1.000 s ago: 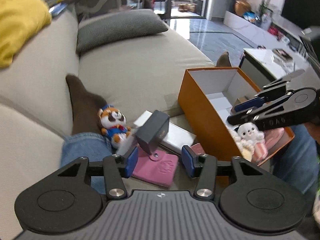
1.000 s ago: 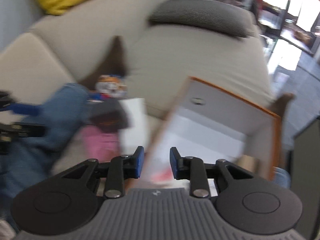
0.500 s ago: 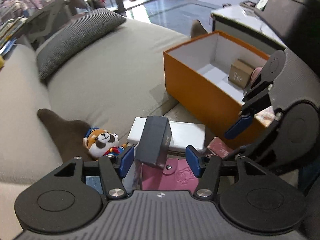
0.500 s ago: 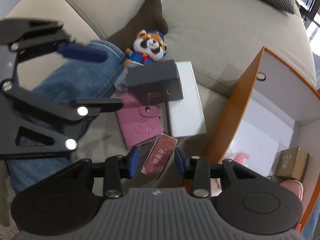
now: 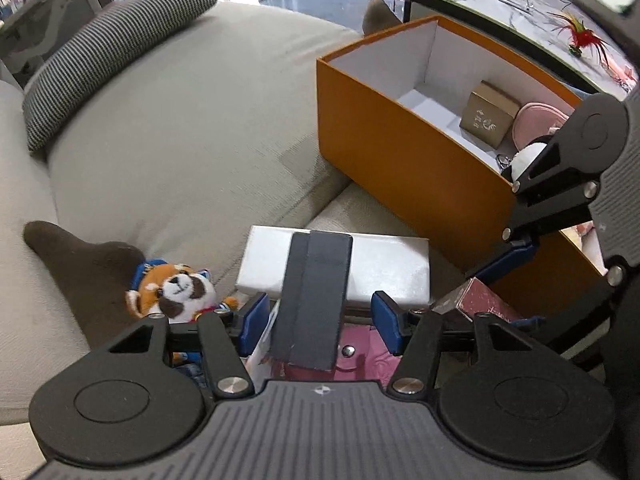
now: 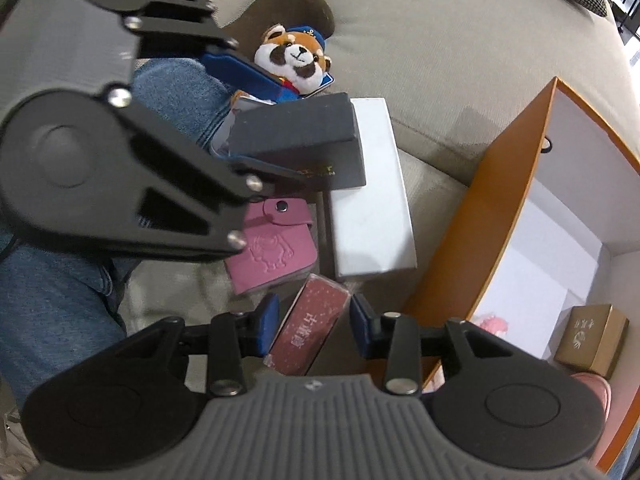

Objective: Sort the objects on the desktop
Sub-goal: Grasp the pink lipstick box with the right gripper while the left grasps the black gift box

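Both grippers have come down over the pile of items on the sofa (image 5: 192, 128) since a second ago, when the right one was blurred and aimed at the orange box (image 5: 404, 160). The left gripper (image 5: 316, 322) now straddles the dark grey box (image 5: 316, 296), fingers apart on either side with gaps showing, not clamped. That box leans across the white box (image 5: 384, 264), above the pink wallet (image 6: 276, 248). The right gripper (image 6: 314, 322) has closed in on the small maroon box (image 6: 310, 326), which sits between its open fingers just left of the orange box wall. The plush red panda (image 6: 298, 58) lies at the far side of the pile. Inside the orange box sit a gold carton (image 5: 488, 114) and a pink pouch (image 5: 538, 122).
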`<state>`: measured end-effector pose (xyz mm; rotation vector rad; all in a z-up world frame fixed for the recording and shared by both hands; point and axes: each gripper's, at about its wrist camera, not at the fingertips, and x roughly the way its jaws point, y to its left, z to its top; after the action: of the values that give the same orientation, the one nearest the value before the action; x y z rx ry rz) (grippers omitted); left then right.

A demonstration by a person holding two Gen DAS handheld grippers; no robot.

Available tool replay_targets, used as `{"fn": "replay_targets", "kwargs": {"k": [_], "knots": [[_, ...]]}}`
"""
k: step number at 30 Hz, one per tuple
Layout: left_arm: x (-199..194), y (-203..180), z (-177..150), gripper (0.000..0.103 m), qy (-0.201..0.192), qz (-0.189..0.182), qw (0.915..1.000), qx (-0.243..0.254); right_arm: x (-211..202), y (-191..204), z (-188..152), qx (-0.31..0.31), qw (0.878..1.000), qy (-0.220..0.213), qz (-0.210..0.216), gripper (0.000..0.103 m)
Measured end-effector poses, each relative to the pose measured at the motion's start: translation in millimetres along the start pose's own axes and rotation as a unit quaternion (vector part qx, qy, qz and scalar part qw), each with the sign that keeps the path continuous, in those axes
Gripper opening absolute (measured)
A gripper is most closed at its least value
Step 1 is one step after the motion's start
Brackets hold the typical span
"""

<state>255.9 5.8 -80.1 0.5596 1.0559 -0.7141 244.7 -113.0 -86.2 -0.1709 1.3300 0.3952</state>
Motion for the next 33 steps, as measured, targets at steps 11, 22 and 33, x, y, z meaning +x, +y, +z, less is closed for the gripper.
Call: {"fn": "replay_targets", "kwargs": {"k": [11,22,33], "knots": [[-1.8,-0.6,-5.4,0.044,-0.007,0.013,0.9995,-0.030,-1.2,5.1,-4.0,-0.014,1.000,-0.009,-0.008,0.036],[-47.7,11.2,-23.2,0.041,-0.065,0.019,0.9905,-0.120,-0.6,5.6,-5.1,0.003,1.000,-0.003,-0.014,0.037],[-73.1,28.2,-39.3,0.041,-0.094,0.012,0.9771,-0.190,-3.1,5.0,-9.2,0.021,0.999,-0.016,-0.026,0.026]]}}
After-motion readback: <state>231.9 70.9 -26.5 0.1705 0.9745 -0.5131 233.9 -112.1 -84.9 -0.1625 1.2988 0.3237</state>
